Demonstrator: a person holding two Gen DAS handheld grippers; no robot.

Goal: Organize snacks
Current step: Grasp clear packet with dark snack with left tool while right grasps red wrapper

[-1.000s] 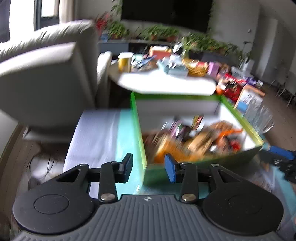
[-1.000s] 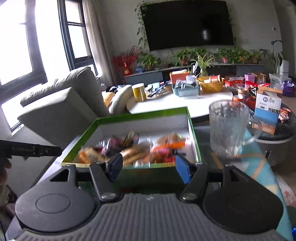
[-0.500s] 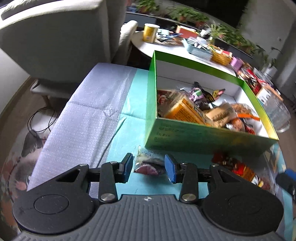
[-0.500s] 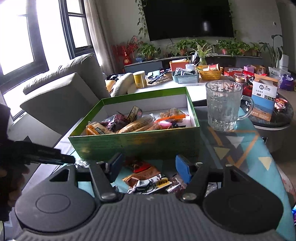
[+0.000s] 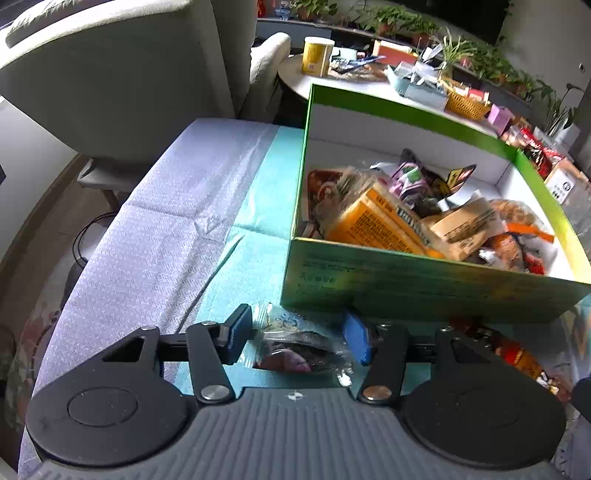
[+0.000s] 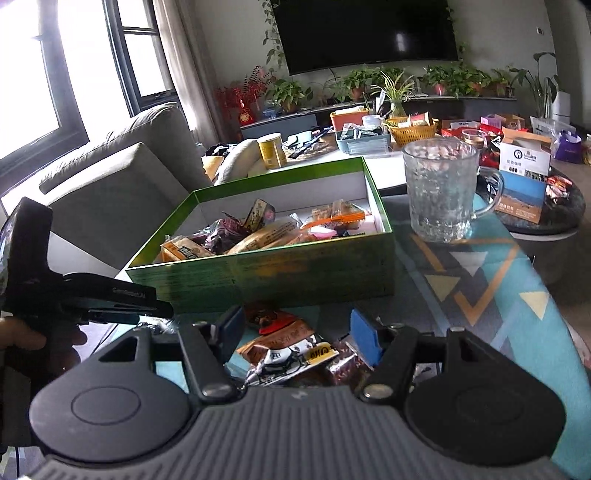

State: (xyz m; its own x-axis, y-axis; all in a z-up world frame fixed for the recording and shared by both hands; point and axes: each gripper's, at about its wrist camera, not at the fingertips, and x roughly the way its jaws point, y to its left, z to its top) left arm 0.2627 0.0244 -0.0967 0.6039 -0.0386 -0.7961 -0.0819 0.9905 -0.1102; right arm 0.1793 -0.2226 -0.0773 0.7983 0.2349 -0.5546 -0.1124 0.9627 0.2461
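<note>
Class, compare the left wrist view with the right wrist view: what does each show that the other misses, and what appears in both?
Left wrist only: the left gripper, jaws opening around a clear snack packet lying on the table.
Right wrist only: the glass mug, the television, and the right gripper open over loose wrappers.
Both: the green box of snacks, the yellow can, the sofa.

Daylight from window, fisheye-bent edges, box front perhaps motion-blurred

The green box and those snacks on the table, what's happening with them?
A person with a gripper in each hand is tidying snacks into the green box, which already holds many. The left gripper is opening its jaws around a clear packet lying in front of the box. The right gripper hangs open over a brown packet.
</note>
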